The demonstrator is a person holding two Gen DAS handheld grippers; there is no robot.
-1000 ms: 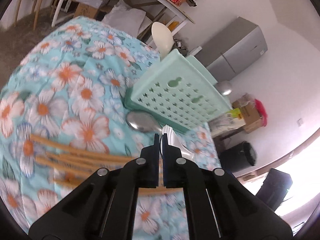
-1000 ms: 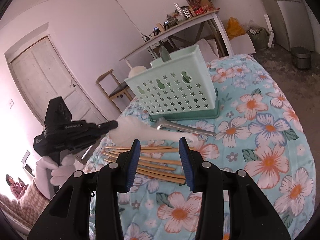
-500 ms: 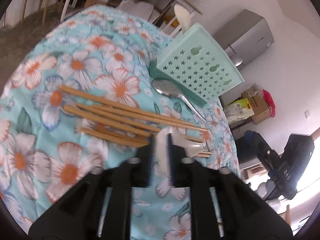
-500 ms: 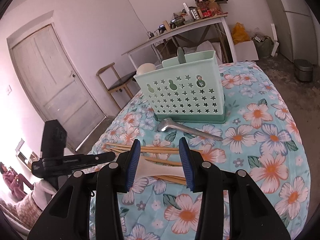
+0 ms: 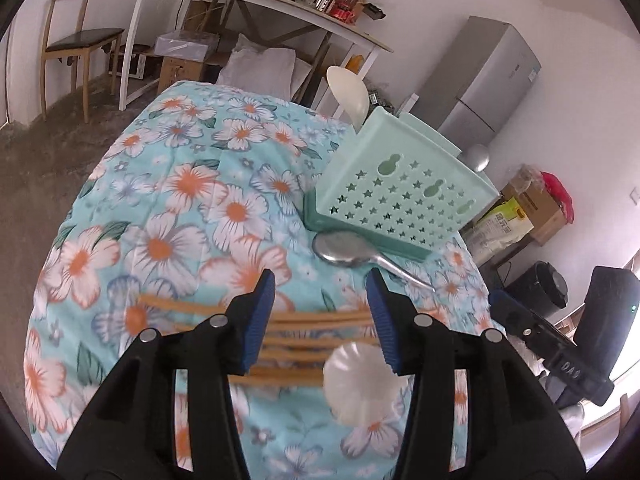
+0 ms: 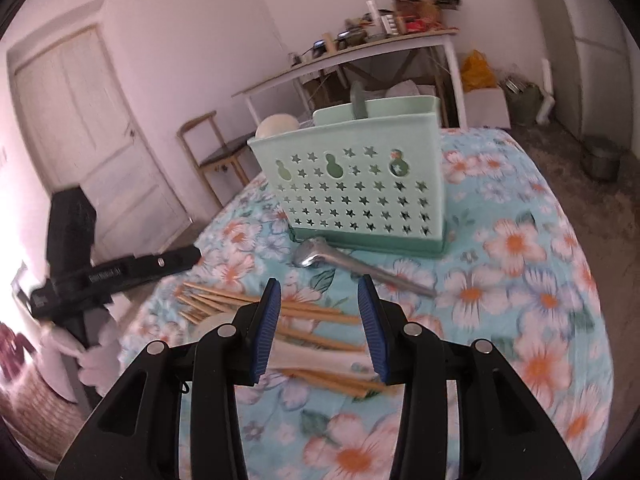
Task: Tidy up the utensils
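A: Both tools? Left gripper [image 5: 322, 316] stood released, jaws apart, holding nothing; right gripper [image 6: 320, 318] likewise.

B: The white spoon [image 5: 362, 384] lay across the chopsticks [image 5: 308, 334] near the tablecloth's [image 5: 168, 216] front edge. The left view showed its scalloped bowl; the right showed its handle.

A: Count: one metal spoon [image 6: 352, 266] touching the mint utensil caddy [image 6: 360, 184]. Chopsticks blurred; could not count.

Left hand-held gripper [image 5: 322, 322] jaws apart above chopsticks [image 5: 312, 336]; white spoon [image 5: 362, 382] lying below.
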